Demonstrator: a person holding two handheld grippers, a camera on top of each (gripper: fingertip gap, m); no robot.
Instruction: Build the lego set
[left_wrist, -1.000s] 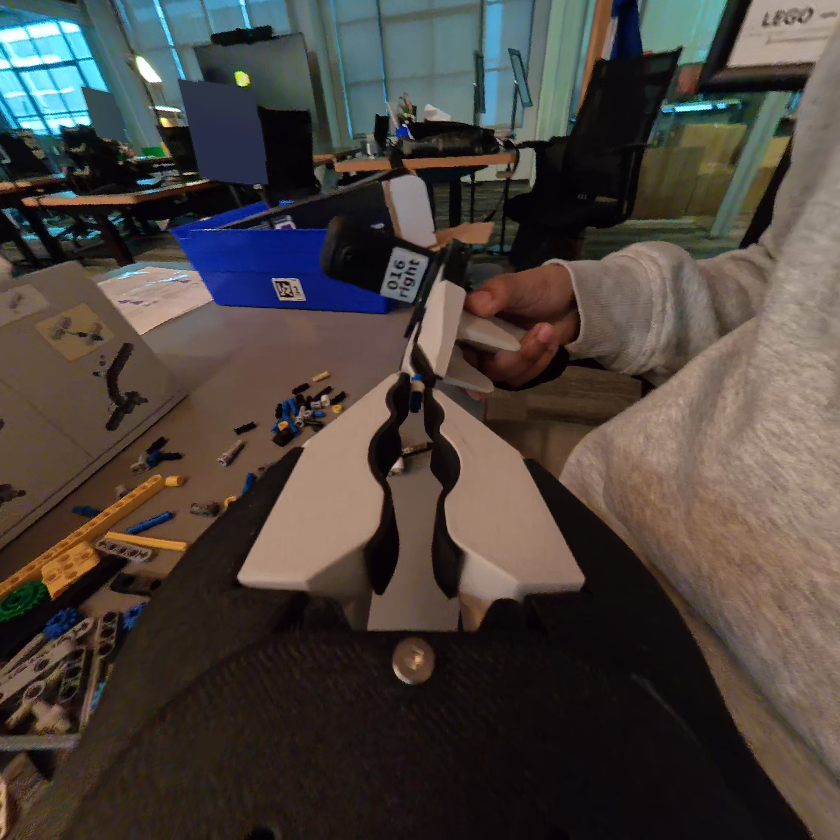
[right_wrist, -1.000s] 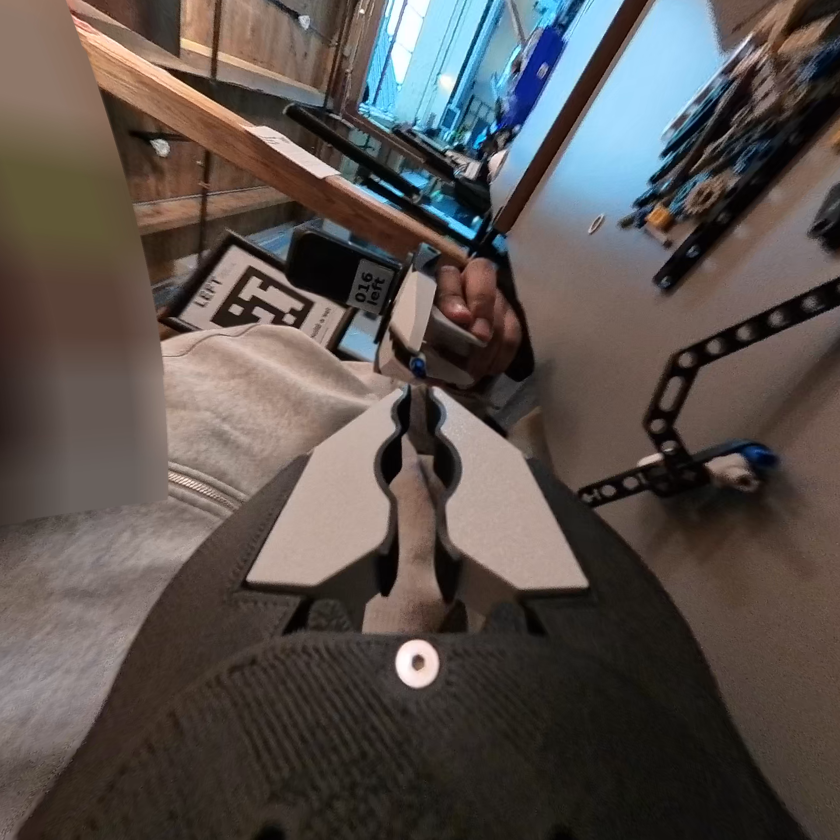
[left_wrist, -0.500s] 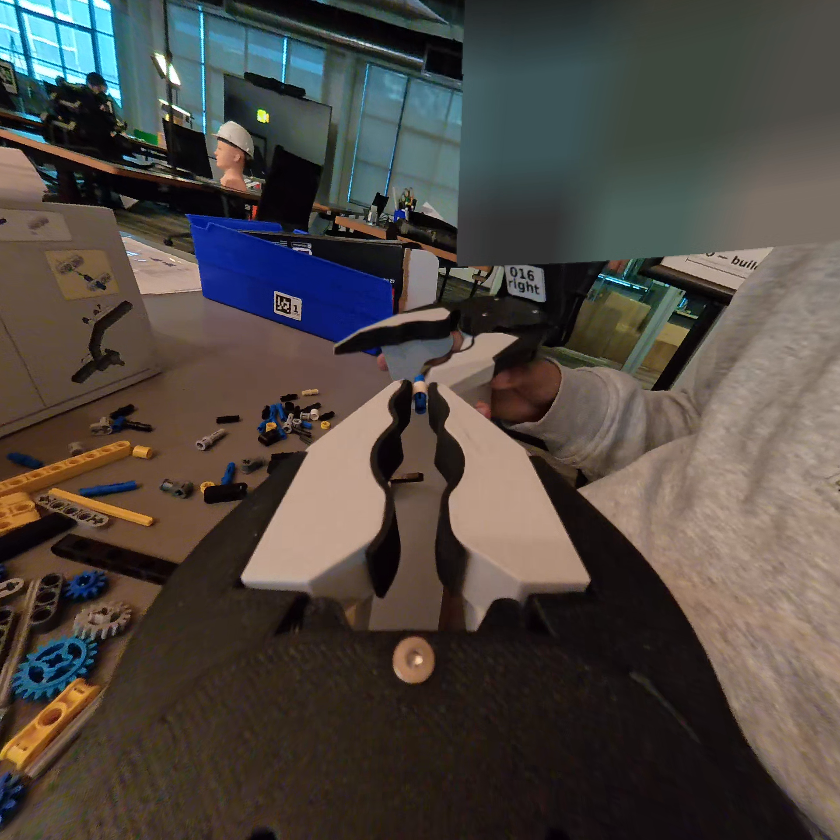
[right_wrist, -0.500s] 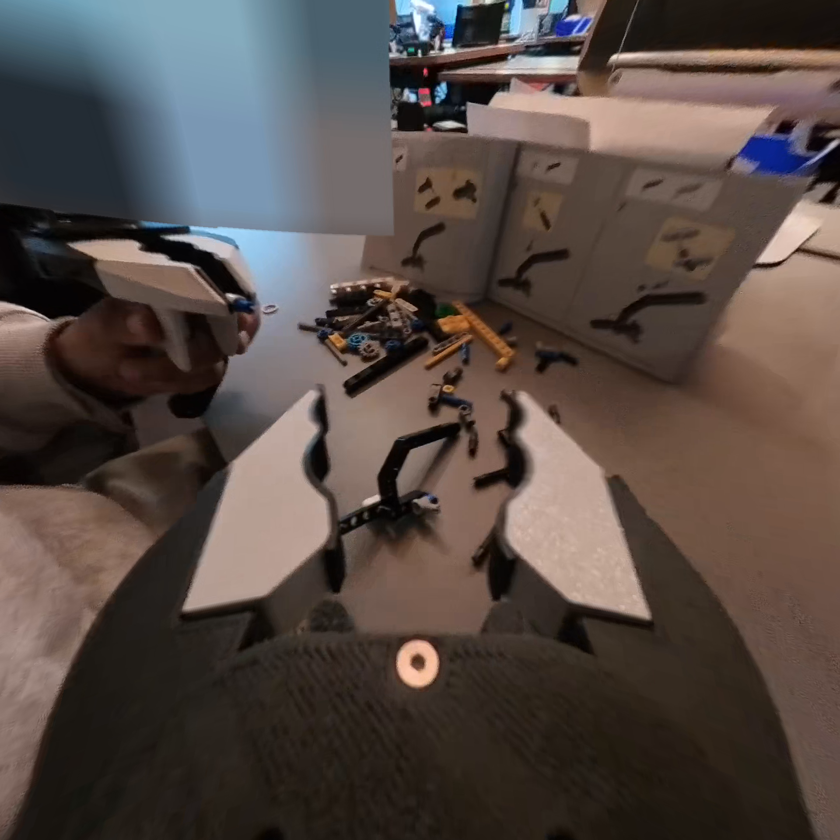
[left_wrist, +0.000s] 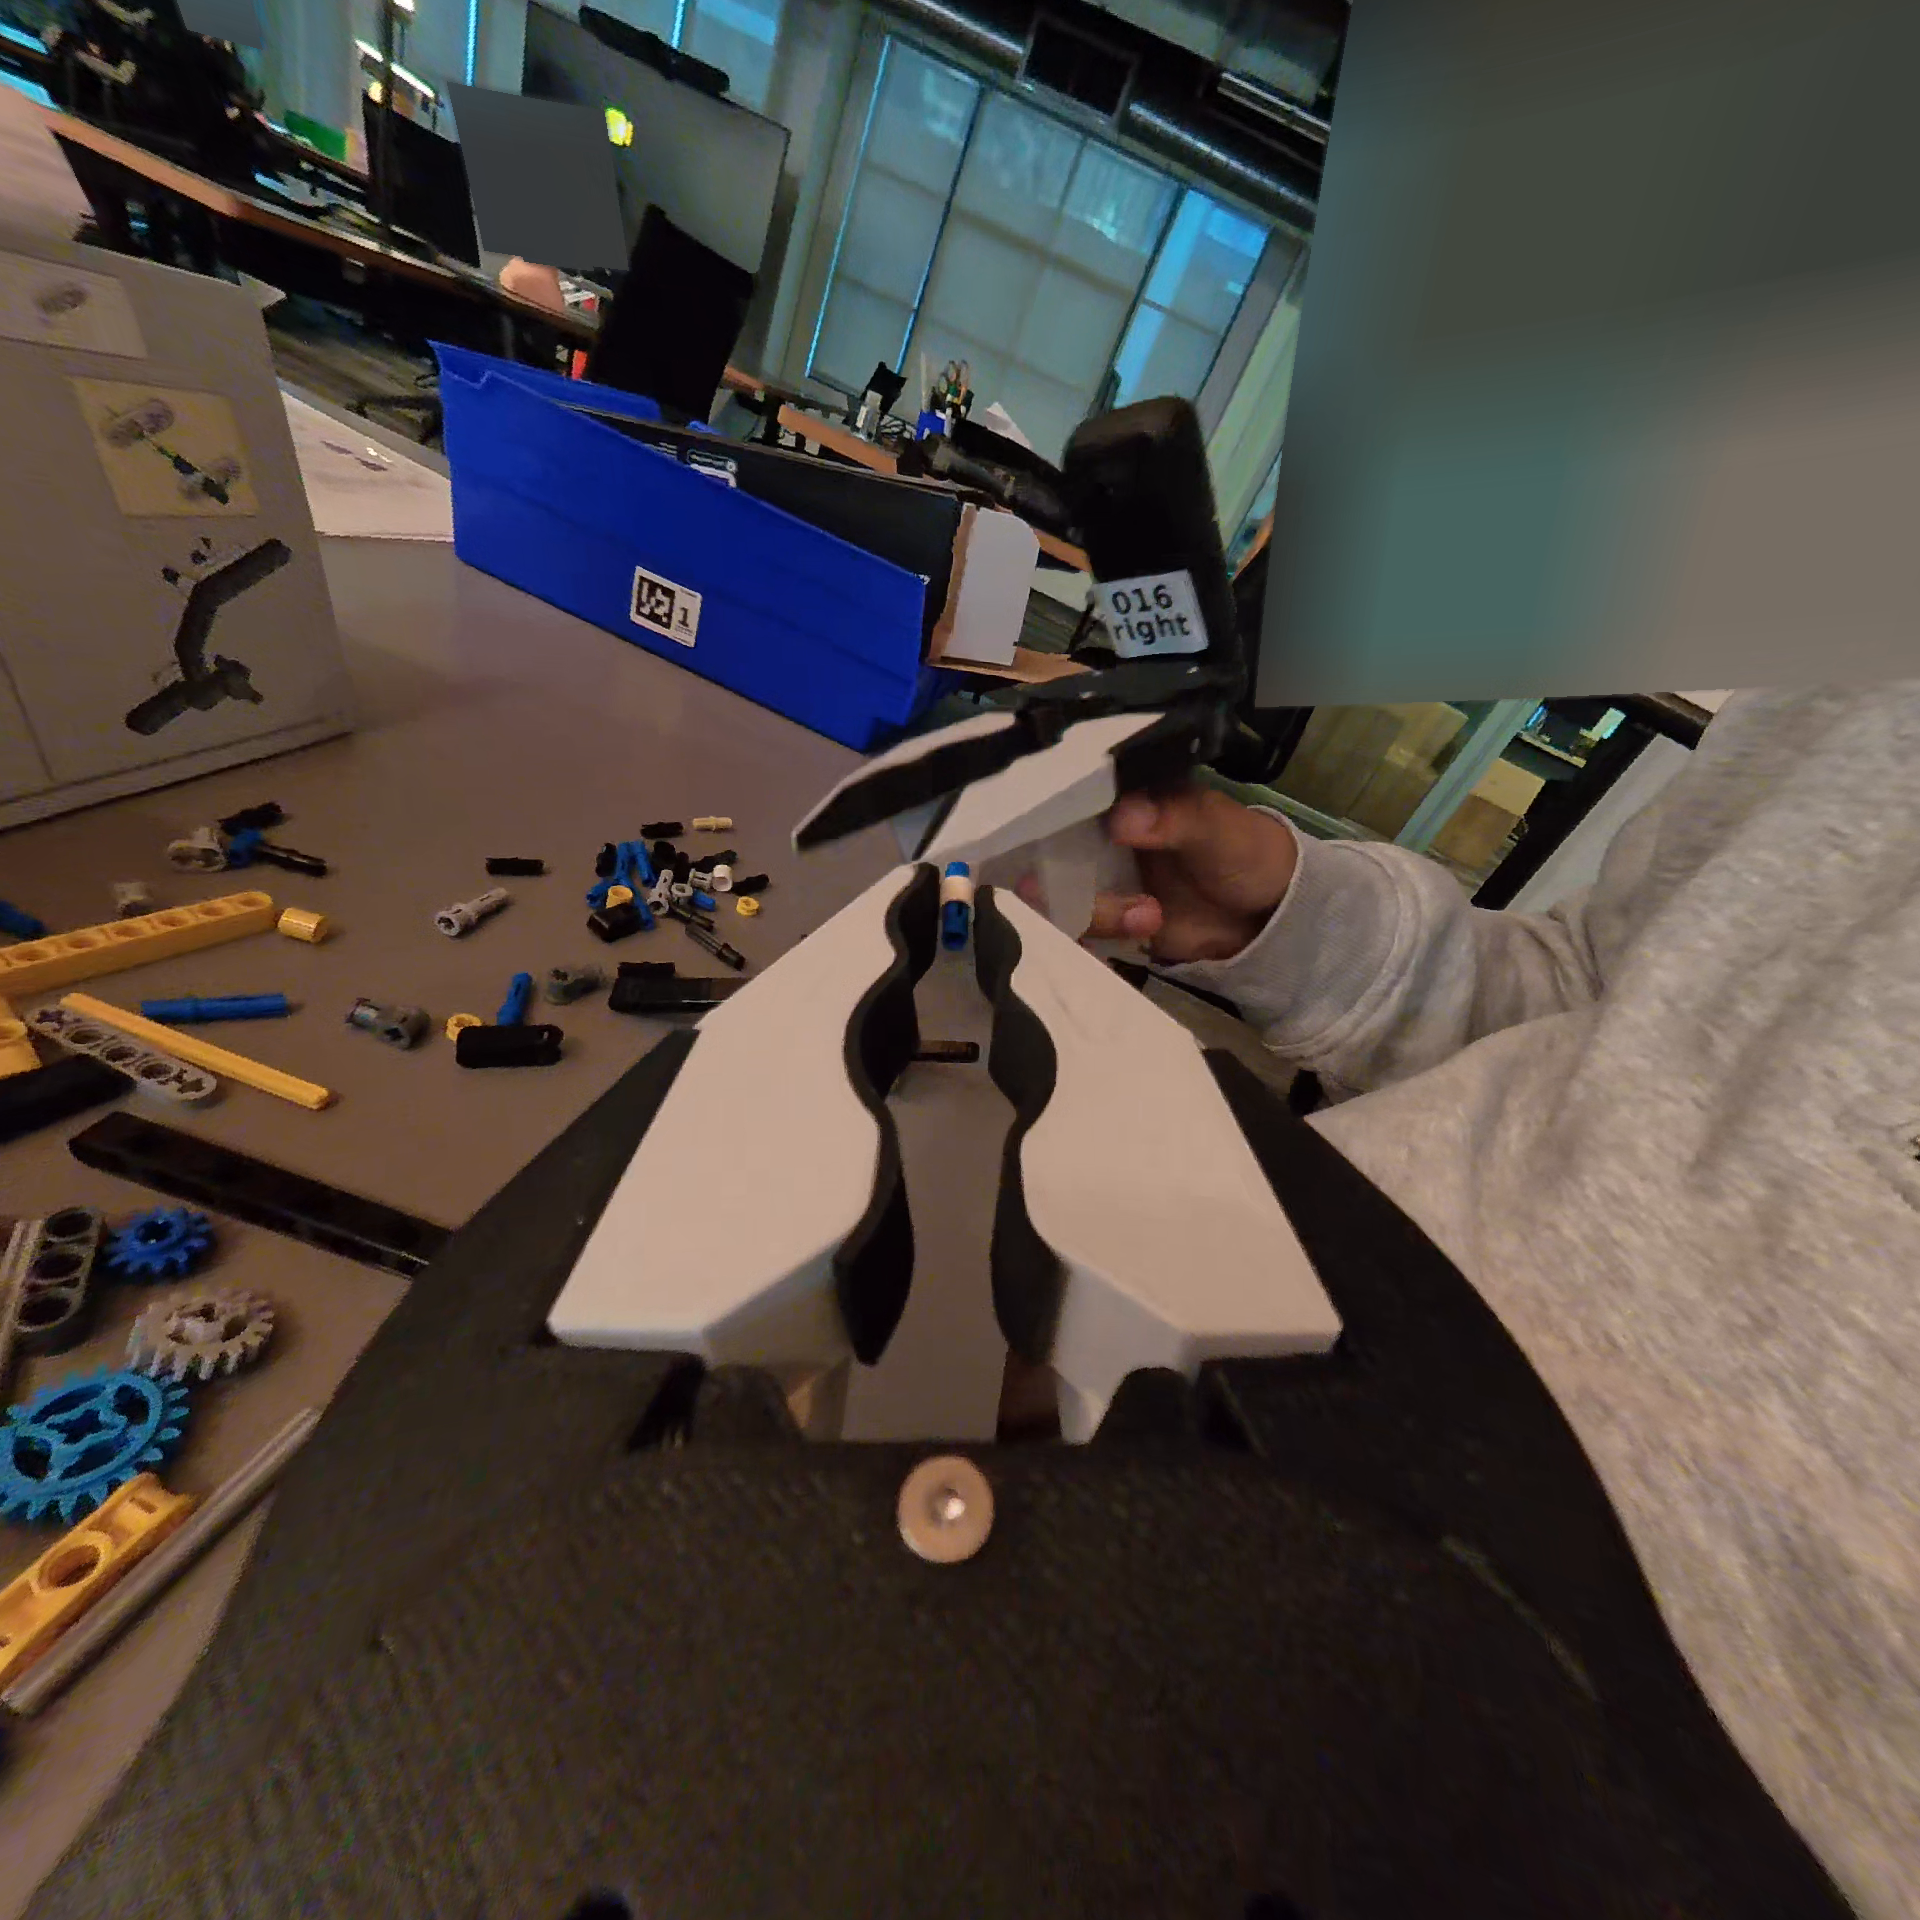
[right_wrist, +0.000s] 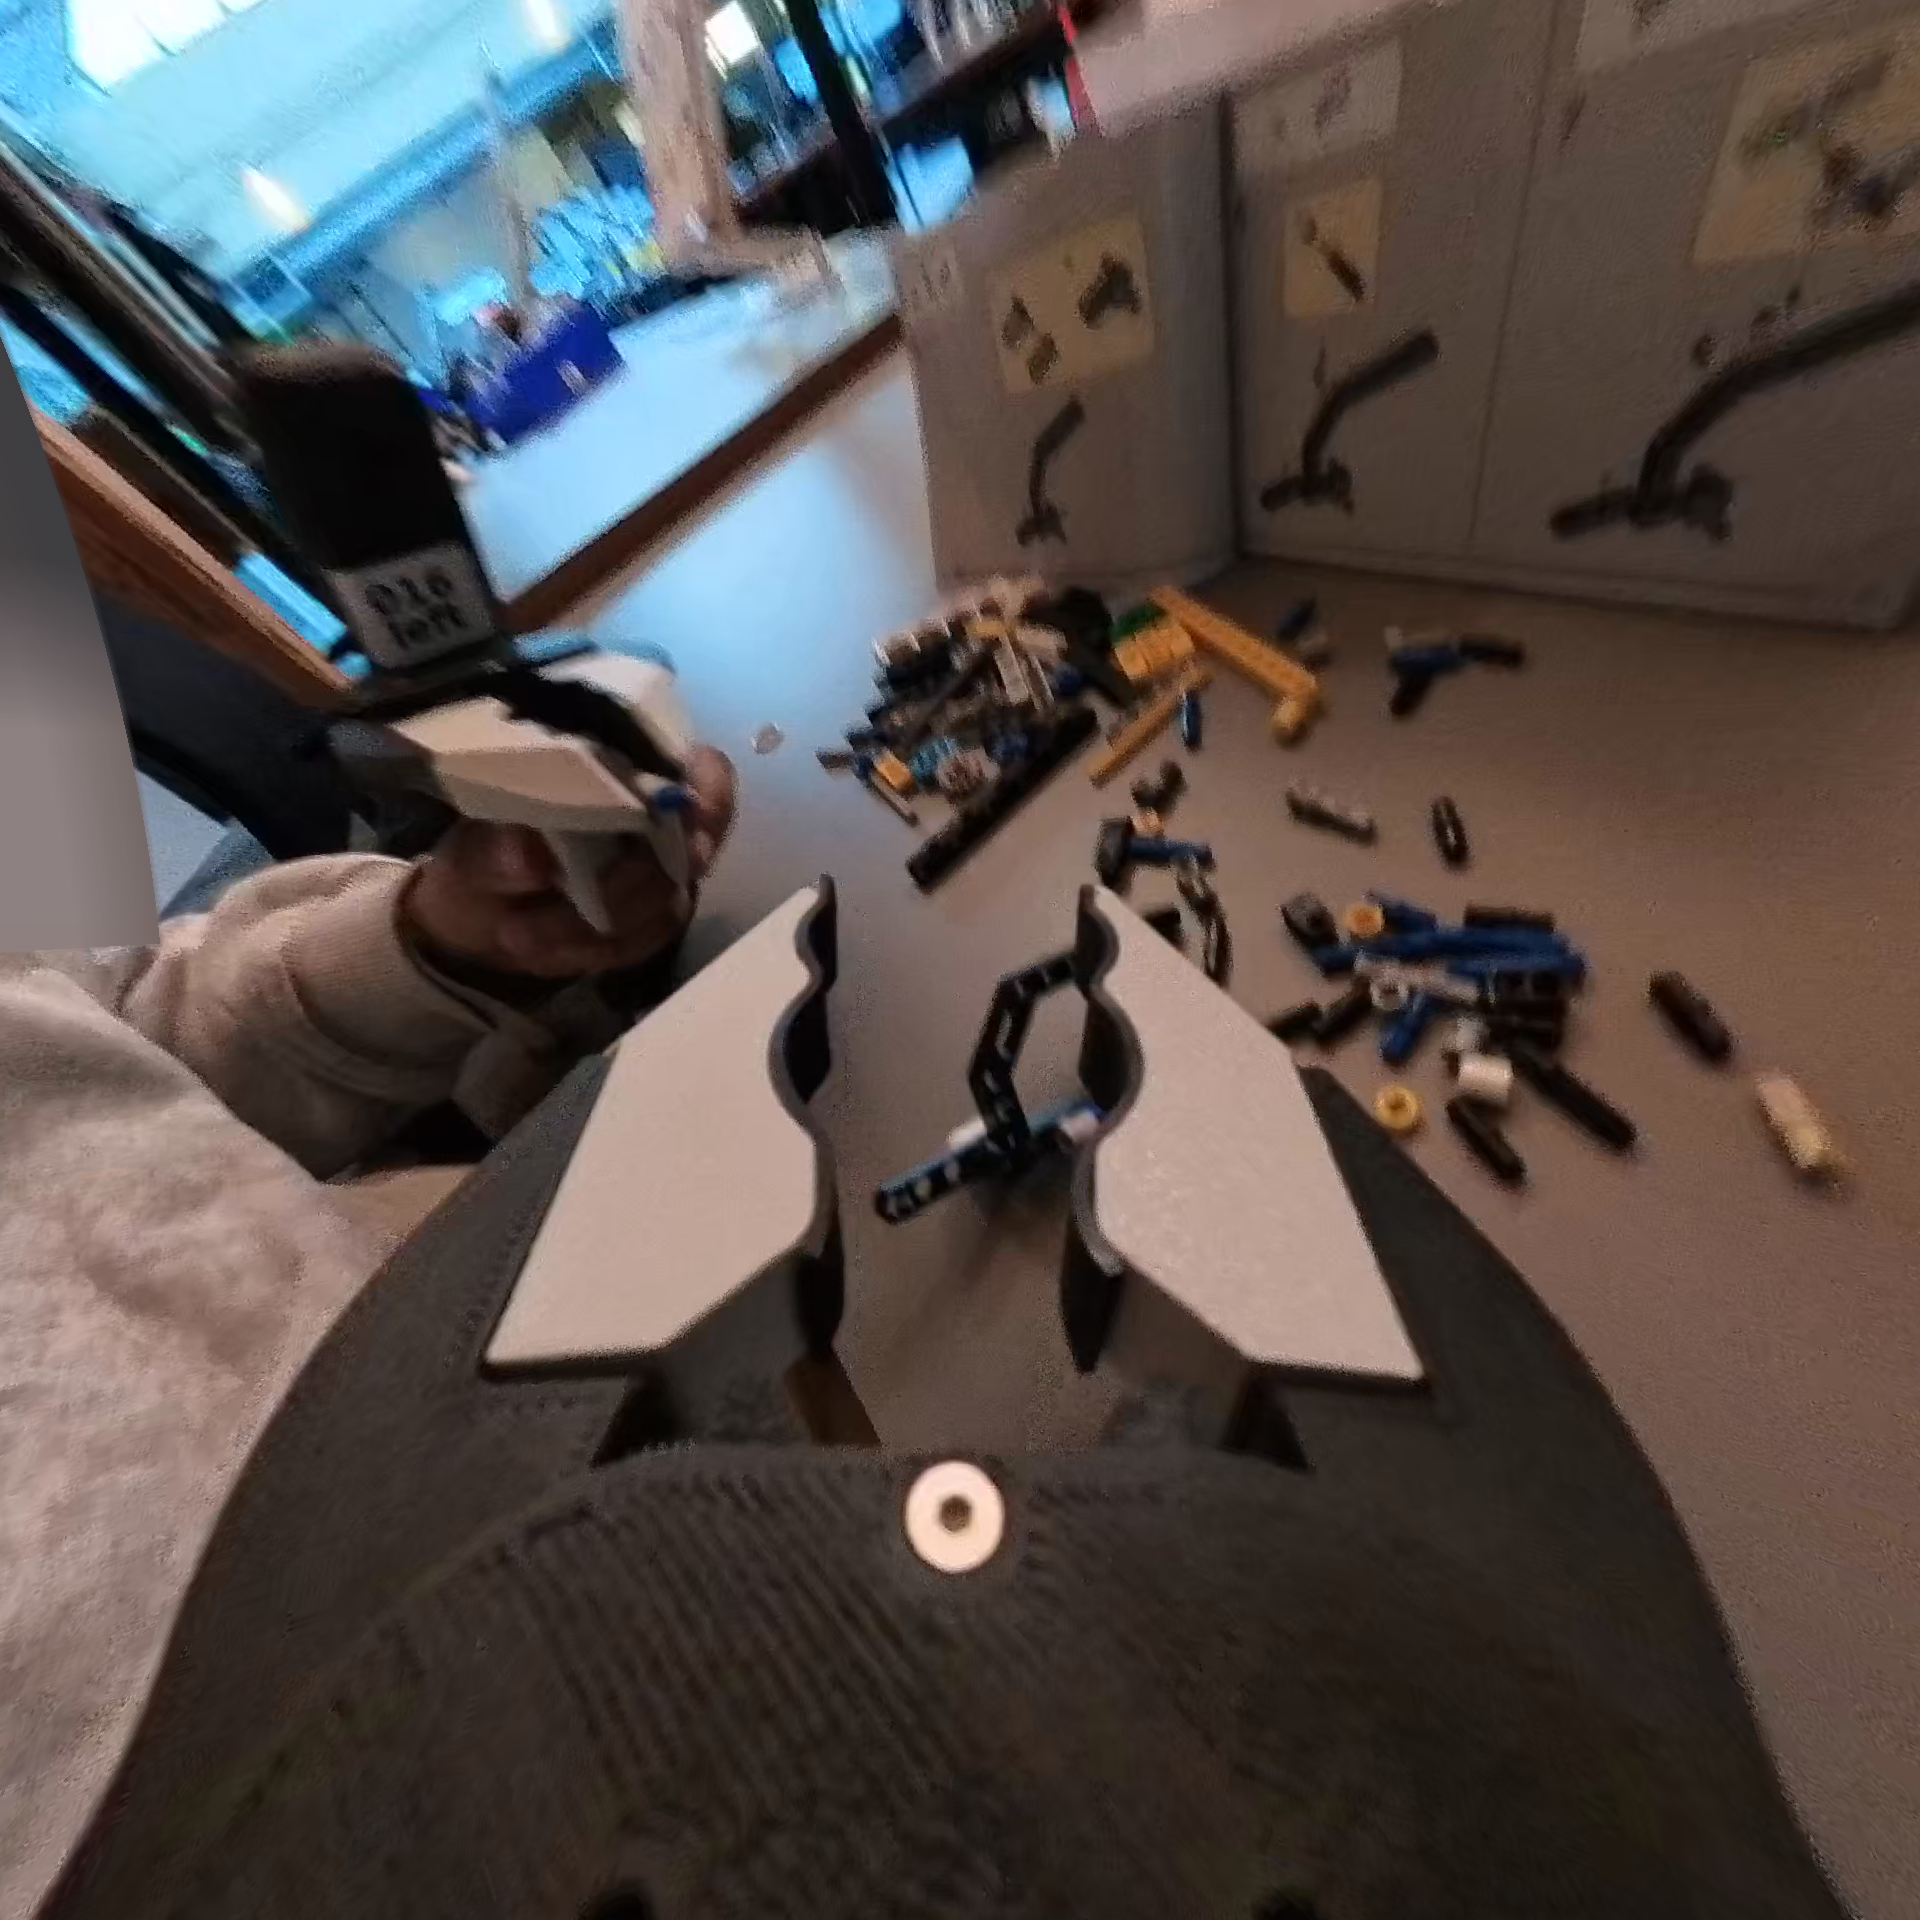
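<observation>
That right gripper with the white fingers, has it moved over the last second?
Yes. The right gripper pointed at the person's grey sleeve a second ago; now it is open, aimed down over the bent black lego beam on the table.

Dim, fisheye-warped – right view seemingly motion-blurred

We now aim our right gripper (right_wrist: 956, 935), jaws apart since a second ago, closer over the black bent beam (right_wrist: 1003, 1060) on the table (right_wrist: 1714, 1299).
</observation>
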